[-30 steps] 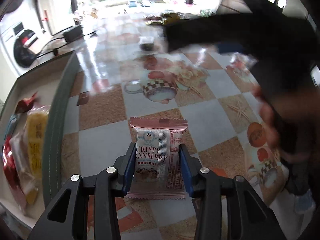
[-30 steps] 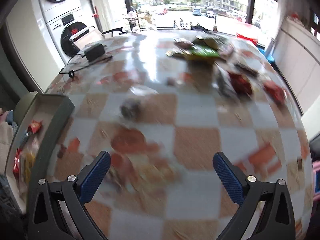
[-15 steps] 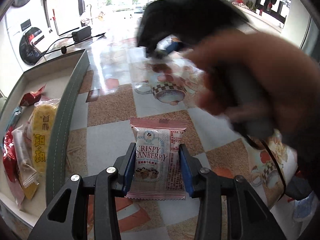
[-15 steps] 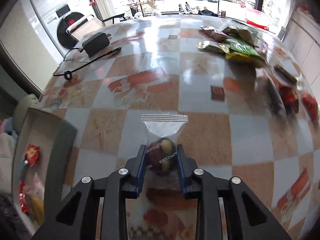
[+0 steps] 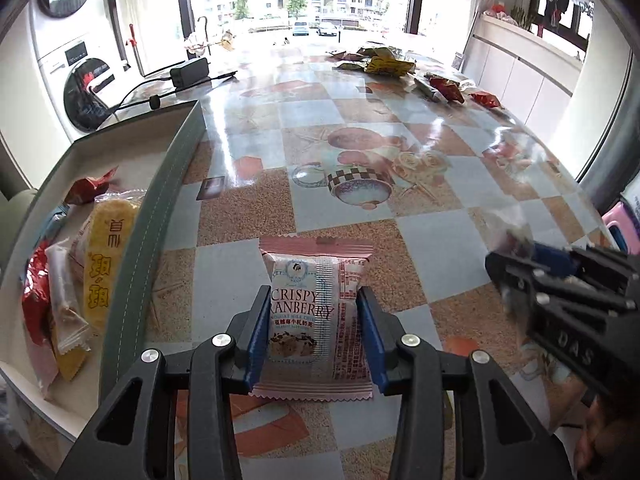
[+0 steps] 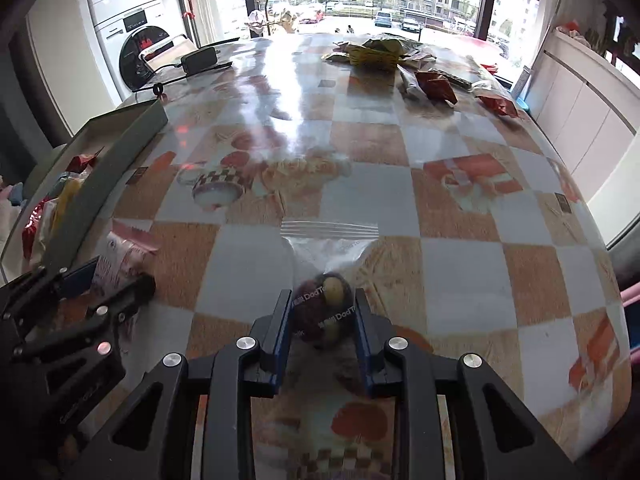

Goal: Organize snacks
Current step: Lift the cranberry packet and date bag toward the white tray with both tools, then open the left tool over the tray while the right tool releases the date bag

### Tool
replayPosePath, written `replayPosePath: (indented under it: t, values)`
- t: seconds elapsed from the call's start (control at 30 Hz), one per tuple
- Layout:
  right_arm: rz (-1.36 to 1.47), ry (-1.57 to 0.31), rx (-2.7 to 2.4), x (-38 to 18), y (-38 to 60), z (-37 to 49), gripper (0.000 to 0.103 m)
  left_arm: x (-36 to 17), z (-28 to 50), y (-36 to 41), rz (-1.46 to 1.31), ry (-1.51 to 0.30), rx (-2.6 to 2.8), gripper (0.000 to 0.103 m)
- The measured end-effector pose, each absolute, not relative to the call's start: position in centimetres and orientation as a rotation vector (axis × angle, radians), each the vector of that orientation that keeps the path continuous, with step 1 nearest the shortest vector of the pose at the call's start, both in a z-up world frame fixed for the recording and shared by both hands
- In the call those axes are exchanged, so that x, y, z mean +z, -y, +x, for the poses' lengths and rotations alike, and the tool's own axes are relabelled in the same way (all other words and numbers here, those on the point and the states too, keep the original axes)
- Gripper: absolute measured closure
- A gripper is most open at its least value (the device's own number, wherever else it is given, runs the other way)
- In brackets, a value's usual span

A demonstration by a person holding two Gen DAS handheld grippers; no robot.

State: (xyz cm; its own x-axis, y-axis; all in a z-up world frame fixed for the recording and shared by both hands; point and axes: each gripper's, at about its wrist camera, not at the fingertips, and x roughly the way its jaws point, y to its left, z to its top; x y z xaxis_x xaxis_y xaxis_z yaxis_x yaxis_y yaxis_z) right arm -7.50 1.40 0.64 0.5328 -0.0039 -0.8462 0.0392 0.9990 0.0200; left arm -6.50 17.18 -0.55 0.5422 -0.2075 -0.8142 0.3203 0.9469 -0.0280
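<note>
left wrist view: pink cranberry packet (image 5: 318,312) low over the checked table (image 5: 420,184), clamped in the left gripper (image 5: 316,340), just right of the box (image 5: 160,220) of snacks. right wrist view: clear zip bag (image 6: 326,280) with dark and yellow sweets, pinched in the right gripper (image 6: 320,328), jaws only just closed; loose snack pile (image 6: 400,60) far right.

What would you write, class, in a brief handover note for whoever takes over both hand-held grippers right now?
Left hand-held gripper: shut on the pink cranberry packet.
Right hand-held gripper: jaws just closed on the clear zip bag of round sweets.
Both are over the table.
Done: several snacks lie in the box at the left.
Left: put both held items in the box, then fetch the pile of snacks at the far edge.
</note>
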Motion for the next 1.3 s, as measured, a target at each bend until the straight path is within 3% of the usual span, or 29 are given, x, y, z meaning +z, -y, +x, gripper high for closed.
replayPosePath:
  t: [1.0, 1.3]
  values:
    - [0.060, -0.984, 0.012, 0.5, -2.1, -10.4, 0.074, -0.3, -7.4, -17.8, 0.116, -0.968, -0.296, 0.058]
    - [0.023, -0.875, 0.194, 6.7, -7.7, -8.2, 0.074, 6.7, -6.0, -25.1, 0.034, -0.832, -0.183, 0.058]
